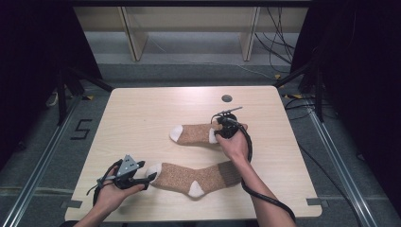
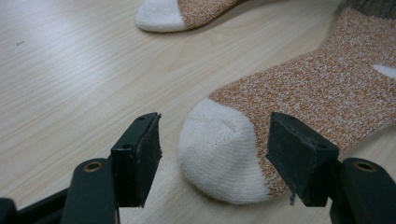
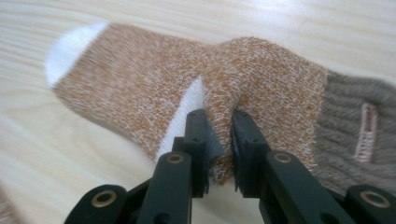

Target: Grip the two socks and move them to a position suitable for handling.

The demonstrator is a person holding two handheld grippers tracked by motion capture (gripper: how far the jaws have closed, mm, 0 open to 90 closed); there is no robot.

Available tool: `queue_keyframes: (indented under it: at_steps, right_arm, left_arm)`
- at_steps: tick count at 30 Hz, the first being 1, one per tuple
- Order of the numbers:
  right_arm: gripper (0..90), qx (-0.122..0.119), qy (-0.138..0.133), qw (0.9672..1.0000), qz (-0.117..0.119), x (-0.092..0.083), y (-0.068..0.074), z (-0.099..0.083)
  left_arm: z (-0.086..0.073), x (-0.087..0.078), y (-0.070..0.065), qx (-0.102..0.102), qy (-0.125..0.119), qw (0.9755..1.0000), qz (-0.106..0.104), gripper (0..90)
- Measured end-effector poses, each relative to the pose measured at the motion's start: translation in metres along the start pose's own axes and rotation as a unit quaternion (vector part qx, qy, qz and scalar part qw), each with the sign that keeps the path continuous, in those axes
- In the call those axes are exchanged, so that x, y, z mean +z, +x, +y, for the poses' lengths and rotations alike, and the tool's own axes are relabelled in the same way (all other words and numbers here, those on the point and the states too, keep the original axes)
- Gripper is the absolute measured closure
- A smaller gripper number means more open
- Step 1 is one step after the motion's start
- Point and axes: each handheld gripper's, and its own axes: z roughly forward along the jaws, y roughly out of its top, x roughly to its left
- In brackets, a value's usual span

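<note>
On the counter (image 1: 142, 113): right tool (image 3: 219, 140) pinching far sock (image 3: 261, 79) mid-fold; left tool (image 2: 212, 158) spread around near sock (image 2: 219, 154) toe, ungrabbed.

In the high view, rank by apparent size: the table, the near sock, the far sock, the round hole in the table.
1. table
2. near sock
3. far sock, which looks shorter, partly hidden behind the right gripper
4. round hole

The high view looks forward and down over the whole table (image 1: 142, 109) from its near edge. Each gripper view sits low and close behind its own jaws; the left one shares the near sock's (image 2: 299, 107) toe with the high view.
</note>
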Motion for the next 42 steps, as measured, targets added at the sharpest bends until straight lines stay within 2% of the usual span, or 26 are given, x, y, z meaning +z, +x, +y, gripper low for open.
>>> queue_keyframes:
  at_steps: [2,5,6,7,8,10,11,12,13,14,17,18,20,27,28,30,31,32,33,34,35,37,38,39,40,42]
  right_arm:
    - [78.5,0.004,-0.002,1.0000,0.007,-0.012,0.007,0.000]
    - [78.5,-0.008,-0.011,0.9999,0.008,-0.020,0.011,0.000]
    - [78.5,-0.015,-0.017,0.9997,0.013,-0.027,0.014,0.000]
    - [78.5,-0.012,-0.017,0.9996,0.020,-0.034,0.018,-0.001]
    - [78.5,-0.020,-0.019,0.9995,0.013,-0.037,0.020,-0.002]
    - [78.5,-0.016,-0.020,0.9995,0.020,-0.044,0.025,-0.004]
    - [78.6,-0.022,-0.024,0.9993,0.017,-0.046,0.026,-0.004]
    - [78.6,-0.018,-0.023,0.9993,0.022,-0.050,0.028,-0.005]
    - [78.5,-0.012,-0.023,0.9994,0.022,-0.052,0.032,-0.006]
    - [78.5,-0.020,-0.025,0.9991,0.027,-0.056,0.032,-0.007]
    - [78.5,-0.035,-0.026,0.9988,0.023,-0.066,0.036,-0.010]
    - [78.5,-0.035,-0.026,0.9988,0.023,-0.066,0.036,-0.010]
    - [78.5,-0.032,-0.031,0.9987,0.027,-0.076,0.042,-0.012]
    - [78.4,-0.047,-0.041,0.9973,0.038,-0.099,0.056,-0.018]
    - [78.4,-0.068,-0.042,0.9959,0.043,-0.104,0.060,-0.020]
    - [78.4,-0.063,-0.039,0.9963,0.045,-0.105,0.063,-0.022]
    - [78.4,-0.074,-0.033,0.9959,0.041,-0.108,0.066,-0.027]
    - [78.4,-0.063,-0.020,0.9970,0.040,-0.110,0.069,-0.029]
    - [78.4,-0.076,-0.022,0.9960,0.041,-0.110,0.068,-0.031]
    - [78.4,-0.076,-0.022,0.9960,0.041,-0.110,0.068,-0.031]
    - [78.3,-0.081,-0.011,0.9959,0.039,-0.113,0.071,-0.035]
    - [78.2,-0.086,-0.002,0.9956,0.037,-0.115,0.073,-0.039]
    - [78.1,-0.086,0.002,0.9956,0.036,-0.115,0.074,-0.040]
    - [78.0,-0.089,0.010,0.9953,0.035,-0.115,0.074,-0.041]
    - [77.8,-0.091,0.015,0.9952,0.033,-0.114,0.075,-0.043]
    - [77.7,-0.085,0.031,0.9954,0.030,-0.109,0.076,-0.047]
  left_arm:
    - [0.000,0.000,0.000,0.000,0.000,1.0000,0.000,34.3]
    - [0.000,0.001,0.000,0.001,-0.002,1.0000,-0.002,34.3]
    - [0.000,0.001,-0.001,-0.006,-0.007,1.0000,-0.002,34.3]
    - [0.001,0.001,-0.001,-0.003,-0.007,1.0000,-0.002,34.3]
    - [0.001,0.001,-0.001,-0.002,-0.006,1.0000,-0.001,34.3]
    - [0.002,0.001,-0.001,0.005,-0.002,1.0000,0.000,34.3]
    - [0.002,0.001,-0.001,0.005,-0.002,1.0000,0.000,34.2]
    - [0.003,0.002,-0.004,0.004,-0.004,1.0000,-0.001,34.2]
    - [0.004,0.002,-0.005,0.013,-0.002,0.9999,-0.002,34.2]
    - [0.005,0.003,-0.005,0.015,-0.003,0.9999,-0.005,34.1]
    - [0.006,0.004,-0.008,0.011,-0.010,0.9999,-0.005,34.1]
    - [0.006,0.004,-0.008,0.011,-0.010,0.9999,-0.005,34.0]
    - [0.008,0.002,-0.008,0.025,-0.005,0.9997,-0.002,33.9]
    - [0.008,0.003,-0.009,0.026,-0.005,0.9996,-0.004,33.9]
    - [0.008,0.003,-0.009,0.027,-0.004,0.9996,-0.006,33.8]
    - [0.009,0.003,-0.010,0.032,-0.005,0.9994,-0.007,33.7]
    - [0.010,0.003,-0.012,0.039,-0.005,0.9992,-0.010,33.6]
    - [0.010,0.003,-0.013,0.042,-0.004,0.9991,-0.007,33.5]
    - [0.010,0.005,-0.015,0.039,-0.008,0.9991,-0.012,33.1]
    - [0.010,0.005,-0.015,0.039,-0.008,0.9991,-0.012,32.7]
    - [0.013,0.004,-0.018,0.053,0.001,0.9985,-0.014,32.0]
    - [0.017,0.006,-0.023,0.068,0.000,0.9974,-0.022,31.2]
    - [0.020,0.008,-0.025,0.082,0.000,0.9963,-0.024,30.7]
    - [0.023,0.009,-0.028,0.086,-0.003,0.9957,-0.033,30.1]
    - [0.026,0.011,-0.031,0.090,-0.014,0.9954,-0.031,29.6]
    - [0.035,0.017,-0.035,0.115,-0.012,0.9925,-0.037,28.9]
